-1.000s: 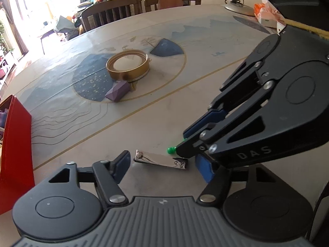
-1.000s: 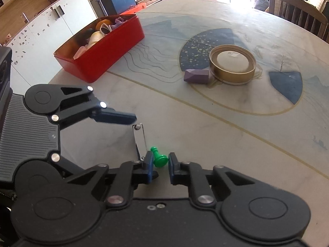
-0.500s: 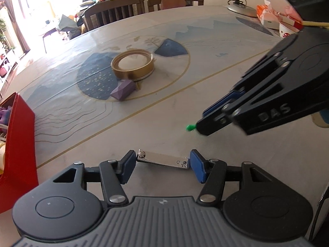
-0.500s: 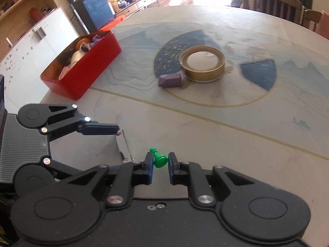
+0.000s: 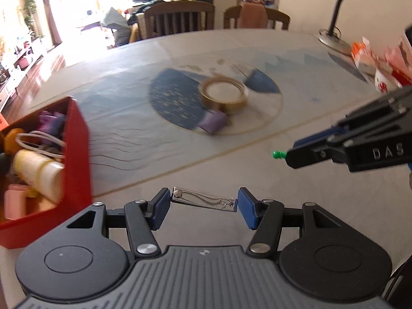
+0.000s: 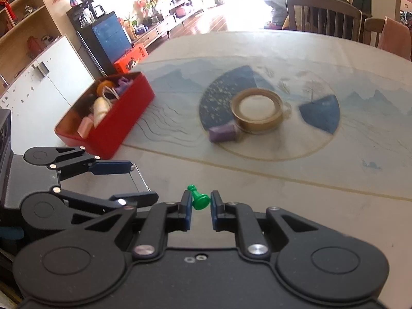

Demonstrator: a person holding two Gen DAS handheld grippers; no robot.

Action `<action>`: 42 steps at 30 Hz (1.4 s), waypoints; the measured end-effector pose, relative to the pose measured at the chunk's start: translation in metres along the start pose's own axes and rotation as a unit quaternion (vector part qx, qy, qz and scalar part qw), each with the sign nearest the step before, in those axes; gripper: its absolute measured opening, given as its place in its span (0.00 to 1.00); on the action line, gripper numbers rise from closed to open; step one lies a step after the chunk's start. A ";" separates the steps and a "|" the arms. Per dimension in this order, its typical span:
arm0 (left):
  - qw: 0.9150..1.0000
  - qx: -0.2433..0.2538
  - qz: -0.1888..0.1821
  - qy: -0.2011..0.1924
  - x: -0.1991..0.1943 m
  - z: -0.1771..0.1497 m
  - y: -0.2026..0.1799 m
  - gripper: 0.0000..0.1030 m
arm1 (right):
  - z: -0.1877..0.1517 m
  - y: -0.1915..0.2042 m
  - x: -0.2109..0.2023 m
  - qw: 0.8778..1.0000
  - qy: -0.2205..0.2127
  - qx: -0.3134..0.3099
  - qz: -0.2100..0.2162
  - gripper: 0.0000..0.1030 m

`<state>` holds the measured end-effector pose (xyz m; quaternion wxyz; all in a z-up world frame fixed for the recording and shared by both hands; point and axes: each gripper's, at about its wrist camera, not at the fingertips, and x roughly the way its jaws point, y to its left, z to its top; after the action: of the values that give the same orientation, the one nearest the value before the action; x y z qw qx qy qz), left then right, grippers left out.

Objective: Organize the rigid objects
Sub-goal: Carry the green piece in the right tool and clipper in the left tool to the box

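My left gripper (image 5: 203, 207) pinches the nail clipper (image 5: 204, 201) end to end, so it rides flat. My right gripper (image 6: 201, 203), just beside it, is clamped on the green pawn (image 6: 198, 197). Both tilt downward over the table (image 6: 296, 195); the red box (image 6: 113, 126) waits ahead-left, tape roll (image 6: 257, 113) and purple block (image 6: 222, 133) farther ahead.

Two black grippers: left gripper (image 5: 203, 207) and right gripper (image 6: 200, 206), each with round flat discs at the sides, thin black link bars and shiny silver screws. Blue pads (image 5: 246, 212) on the fingertips, grey ribbed body at bottom. White letters "DAS" at the right edge.
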<state>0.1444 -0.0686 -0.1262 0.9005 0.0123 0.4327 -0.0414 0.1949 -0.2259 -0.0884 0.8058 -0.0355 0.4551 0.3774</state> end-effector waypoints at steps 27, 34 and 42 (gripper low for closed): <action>0.996 -0.057 0.060 -0.040 -0.066 -0.009 0.171 0.56 | 0.062 0.161 0.051 0.997 -0.050 -0.060 0.021 0.13; 0.995 -0.067 0.070 -0.030 -0.058 -0.012 0.208 0.56 | 0.074 0.191 0.080 0.996 -0.033 -0.076 0.021 0.13; 0.994 -0.078 0.074 -0.019 -0.043 -0.006 0.239 0.56 | 0.085 0.210 0.113 0.996 0.000 -0.088 0.012 0.13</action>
<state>0.1336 0.1722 -0.1000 0.9071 -0.0270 0.4157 0.0595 0.1542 0.0232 -0.0650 0.7946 -0.1010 0.4208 0.4257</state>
